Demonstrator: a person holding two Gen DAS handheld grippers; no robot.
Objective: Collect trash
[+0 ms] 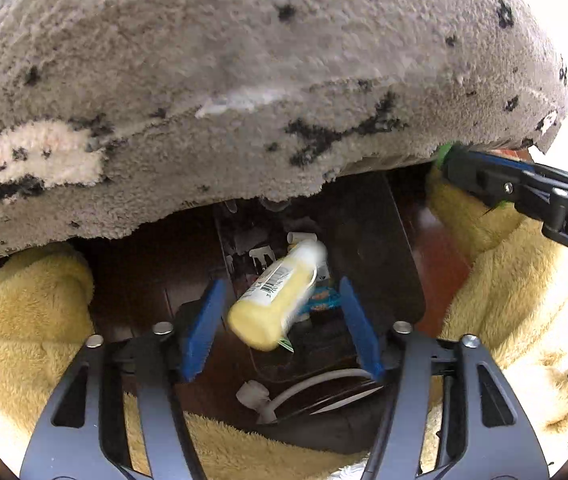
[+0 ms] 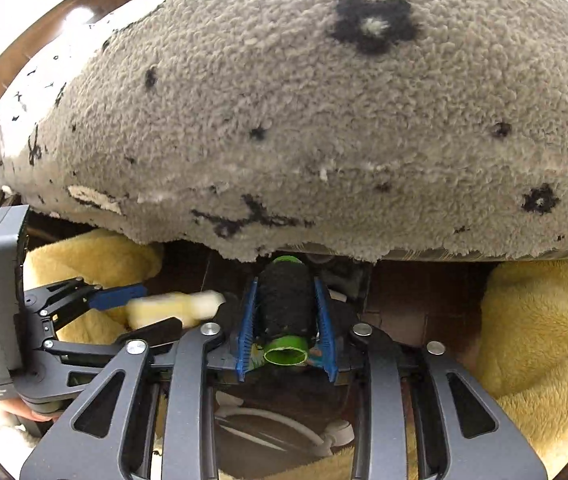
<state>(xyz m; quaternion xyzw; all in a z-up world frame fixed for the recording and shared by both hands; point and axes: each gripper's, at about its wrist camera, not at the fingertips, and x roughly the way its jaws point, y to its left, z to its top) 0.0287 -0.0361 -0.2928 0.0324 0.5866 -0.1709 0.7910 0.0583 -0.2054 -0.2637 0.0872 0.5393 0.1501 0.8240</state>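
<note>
Currently: left claw released, yellow bottle loose at frame centre. Likely light, smooth, slippery; grip mid-body. Right claw grasping green-cored roll, apparently stiff, light.

Ahead of me a grey fuzzy blanket hangs low, leaving only a dark gap beneath its ragged edge. Yellow fleece crowds that gap on both sides. Between my open left tongs a pale yellow bottle fills most of the passage, white cable below.
</note>
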